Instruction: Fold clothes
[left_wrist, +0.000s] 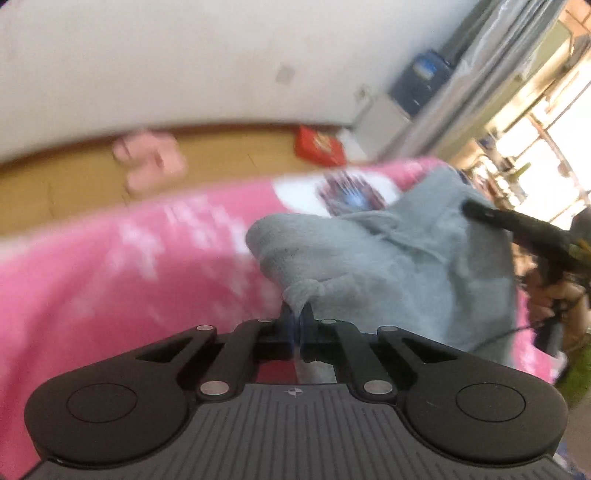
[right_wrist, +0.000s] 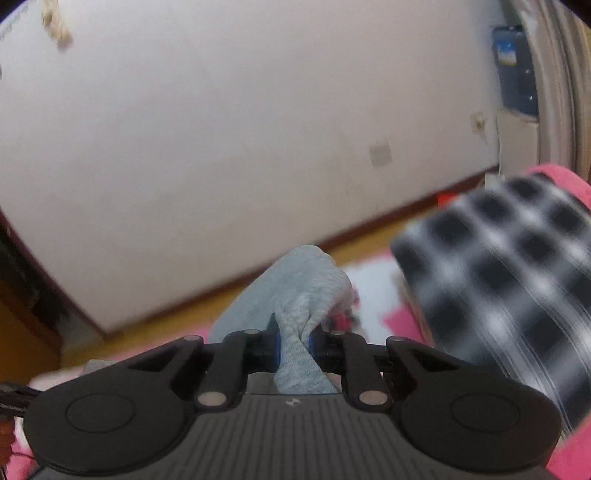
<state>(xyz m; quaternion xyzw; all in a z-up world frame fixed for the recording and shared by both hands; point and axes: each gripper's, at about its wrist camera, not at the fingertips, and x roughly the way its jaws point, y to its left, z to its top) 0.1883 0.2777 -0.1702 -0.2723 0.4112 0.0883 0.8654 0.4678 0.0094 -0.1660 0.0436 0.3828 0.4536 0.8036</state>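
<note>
A grey knit garment (left_wrist: 388, 258) hangs stretched above a pink and white blanket (left_wrist: 110, 266). My left gripper (left_wrist: 298, 317) is shut on one bunched edge of it. My right gripper (right_wrist: 293, 339) is shut on another edge of the same grey garment (right_wrist: 303, 288), which rises in a fold between its jaws. The right gripper also shows in the left wrist view (left_wrist: 476, 212), at the garment's far right corner. Both views are blurred by motion.
A black and white checked cloth (right_wrist: 509, 295) lies on the blanket (right_wrist: 402, 317) at the right. Pink slippers (left_wrist: 151, 162) and a red box (left_wrist: 319, 146) sit on the wooden floor (left_wrist: 55, 188) by the white wall (right_wrist: 221, 129).
</note>
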